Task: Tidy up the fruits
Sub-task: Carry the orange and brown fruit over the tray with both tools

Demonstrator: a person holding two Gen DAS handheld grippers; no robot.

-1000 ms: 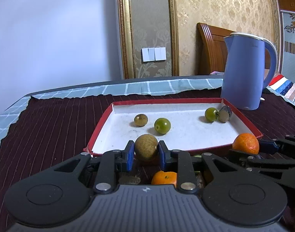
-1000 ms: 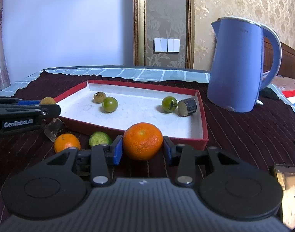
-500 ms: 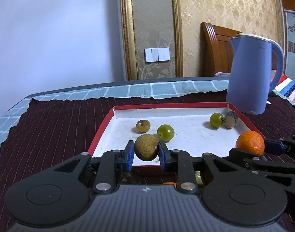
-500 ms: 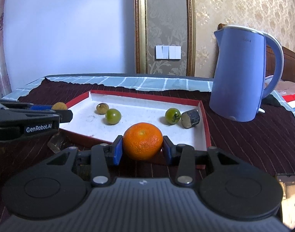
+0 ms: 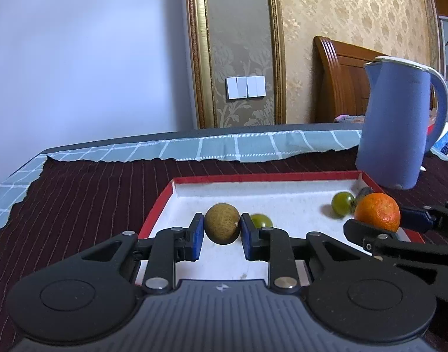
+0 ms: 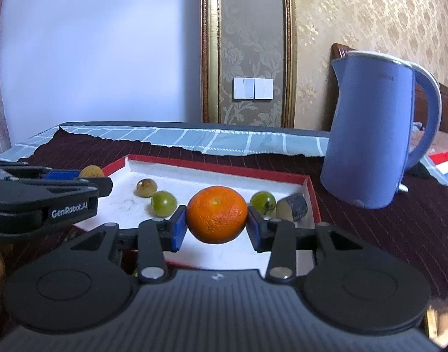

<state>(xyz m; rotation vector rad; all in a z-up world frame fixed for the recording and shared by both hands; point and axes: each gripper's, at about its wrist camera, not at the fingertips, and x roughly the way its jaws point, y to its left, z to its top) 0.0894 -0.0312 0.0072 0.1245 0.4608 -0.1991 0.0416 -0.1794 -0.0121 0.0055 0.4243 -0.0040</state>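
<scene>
My left gripper (image 5: pixel 222 228) is shut on a brownish-green round fruit (image 5: pixel 222 223) and holds it over the near left part of the red-rimmed white tray (image 5: pixel 265 177). My right gripper (image 6: pixel 216 220) is shut on an orange (image 6: pixel 216 214) over the tray's near edge (image 6: pixel 218 167); the orange also shows in the left wrist view (image 5: pixel 376 211). In the tray lie a small brown fruit (image 6: pixel 146 187), two green fruits (image 6: pixel 163 204) (image 6: pixel 262 202) and a dark cut piece (image 6: pixel 292 205).
A blue kettle (image 6: pixel 370 129) stands to the right of the tray on the dark striped cloth (image 5: pixel 91 187). A teal checked cloth (image 5: pixel 224 146) covers the table's far edge. A wooden headboard (image 5: pixel 338 82) stands behind.
Both grippers have moved forward and up with their fruits, from in front of the tray to over it. The loose fruits on the cloth have passed out of view.
</scene>
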